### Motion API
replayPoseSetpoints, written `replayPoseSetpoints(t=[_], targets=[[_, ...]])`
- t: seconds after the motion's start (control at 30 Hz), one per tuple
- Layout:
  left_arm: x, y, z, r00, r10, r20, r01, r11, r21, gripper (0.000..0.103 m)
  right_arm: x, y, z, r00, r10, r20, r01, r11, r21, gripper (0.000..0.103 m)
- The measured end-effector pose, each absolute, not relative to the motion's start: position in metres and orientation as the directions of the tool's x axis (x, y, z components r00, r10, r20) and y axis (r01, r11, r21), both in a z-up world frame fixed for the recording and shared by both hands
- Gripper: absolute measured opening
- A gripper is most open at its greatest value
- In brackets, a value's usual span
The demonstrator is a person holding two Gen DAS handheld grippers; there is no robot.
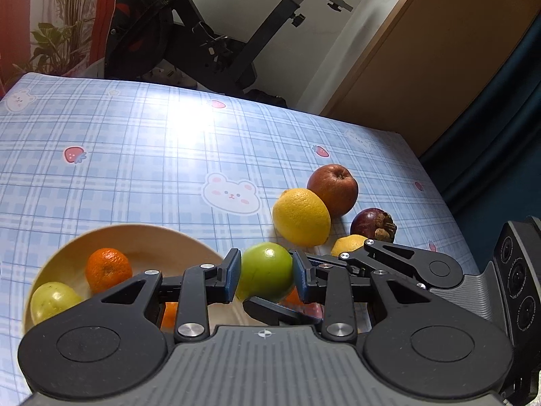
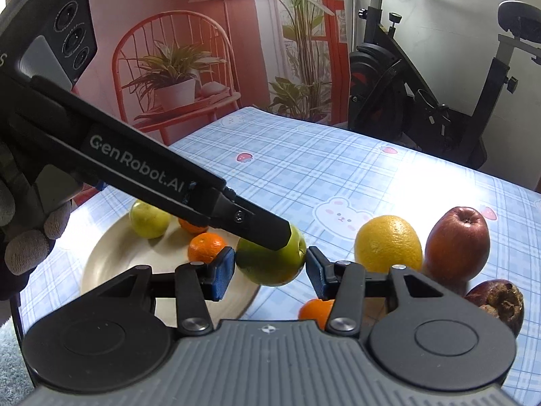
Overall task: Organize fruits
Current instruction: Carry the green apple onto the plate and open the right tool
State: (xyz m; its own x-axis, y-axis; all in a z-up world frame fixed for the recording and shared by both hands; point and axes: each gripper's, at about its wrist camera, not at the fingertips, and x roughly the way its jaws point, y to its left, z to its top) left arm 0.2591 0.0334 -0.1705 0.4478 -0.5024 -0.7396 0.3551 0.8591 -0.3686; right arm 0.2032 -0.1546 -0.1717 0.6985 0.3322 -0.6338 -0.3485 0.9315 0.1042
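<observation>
A green apple (image 1: 267,270) hangs just above the near rim of a cream bowl (image 1: 142,237). My left gripper (image 1: 265,267) is shut on it, both blue pads pressing its sides. In the right wrist view the same apple (image 2: 270,264) also sits between the pads of my right gripper (image 2: 270,267), which touch it on both sides. One dark left finger lies across its top. The bowl (image 2: 108,260) holds two tangerines (image 2: 206,247) and a yellow-green fruit (image 2: 148,220).
On the checked cloth to the right lie a yellow citrus (image 2: 389,243), a red apple (image 2: 456,243), a mangosteen (image 2: 497,301) and a tangerine (image 2: 316,311). A gloved hand (image 2: 27,237) holds the left gripper. An exercise bike (image 2: 422,84) and a chair with plants stand beyond the table.
</observation>
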Motion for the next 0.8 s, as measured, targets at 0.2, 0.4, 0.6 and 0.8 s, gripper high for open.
replayPoseSetpoints(t=[0.2, 0.4, 0.6, 0.8], targets=[[0.241, 0.056, -0.176, 0.427, -0.487, -0.762, 0.330, 0.869, -0.369, 0.035, 0.197, -0.128, -0.178, 0.654, 0.351, -0.670, -0.395, 0.914, 0.093, 0.049], [0.234, 0.075, -0.189, 0.422, -0.470, -0.776, 0.297, 0.880, -0.372, 0.035, 0.200, -0.112, -0.189, 0.617, 0.366, -0.697, -0.416, 0.903, 0.106, 0.049], [0.242, 0.091, -0.194, 0.454, -0.461, -0.763, 0.250, 0.887, -0.387, 0.034, 0.213, -0.105, -0.194, 0.623, 0.362, -0.693, -0.432, 0.898, 0.081, 0.049], [0.250, 0.100, -0.194, 0.497, -0.453, -0.740, 0.215, 0.890, -0.401, 0.035, 0.228, -0.099, -0.195, 0.636, 0.342, -0.692, -0.446, 0.894, 0.032, 0.049]])
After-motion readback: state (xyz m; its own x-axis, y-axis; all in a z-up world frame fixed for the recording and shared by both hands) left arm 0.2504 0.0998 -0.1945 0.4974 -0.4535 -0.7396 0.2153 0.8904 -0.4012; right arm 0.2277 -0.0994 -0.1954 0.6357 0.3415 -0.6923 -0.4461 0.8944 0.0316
